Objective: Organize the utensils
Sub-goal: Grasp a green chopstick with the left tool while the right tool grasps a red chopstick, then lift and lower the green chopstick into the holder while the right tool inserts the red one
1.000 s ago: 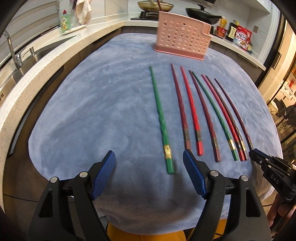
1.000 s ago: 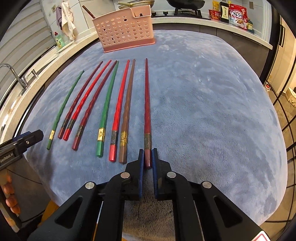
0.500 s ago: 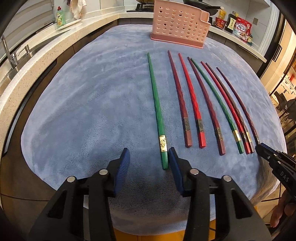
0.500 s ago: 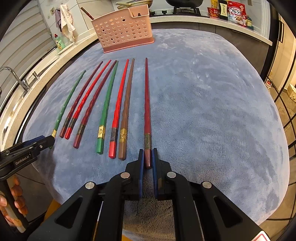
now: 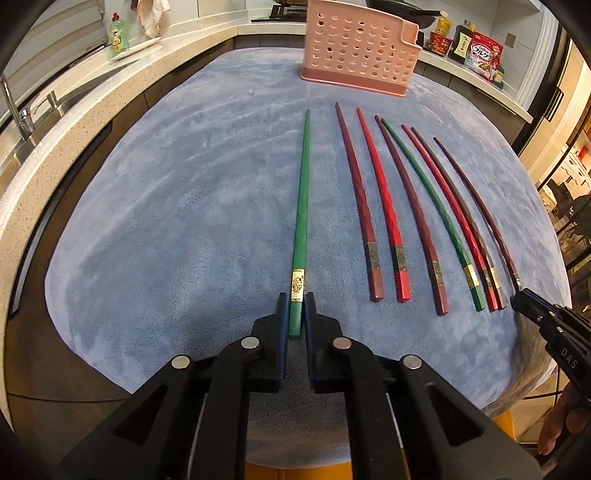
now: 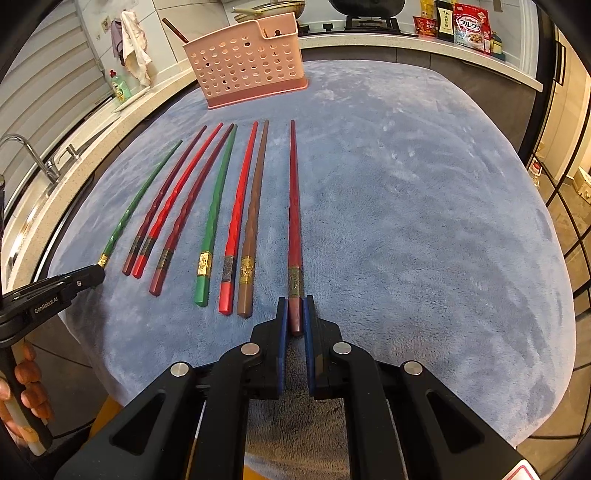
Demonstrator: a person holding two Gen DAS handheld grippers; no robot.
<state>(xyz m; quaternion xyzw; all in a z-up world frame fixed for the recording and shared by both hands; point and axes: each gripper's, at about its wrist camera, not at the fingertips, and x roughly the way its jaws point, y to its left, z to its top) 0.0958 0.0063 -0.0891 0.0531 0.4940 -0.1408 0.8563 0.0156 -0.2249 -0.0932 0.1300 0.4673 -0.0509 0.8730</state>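
Closing in since a second ago, the left gripper (image 5: 295,317) now pinches the green chopstick (image 5: 302,206) at its near end, leftmost in the row on the blue cloth (image 5: 184,221). Right view: the right gripper (image 6: 295,317) is clamped on the dark red chopstick (image 6: 294,206), rightmost; the pink holder (image 6: 247,66) stands far.

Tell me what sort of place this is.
A home kitchen, most likely. A sink with a tap sits in the stone counter, a dish-soap bottle stands nearby, and pans on a hob and food packets line the far counter.
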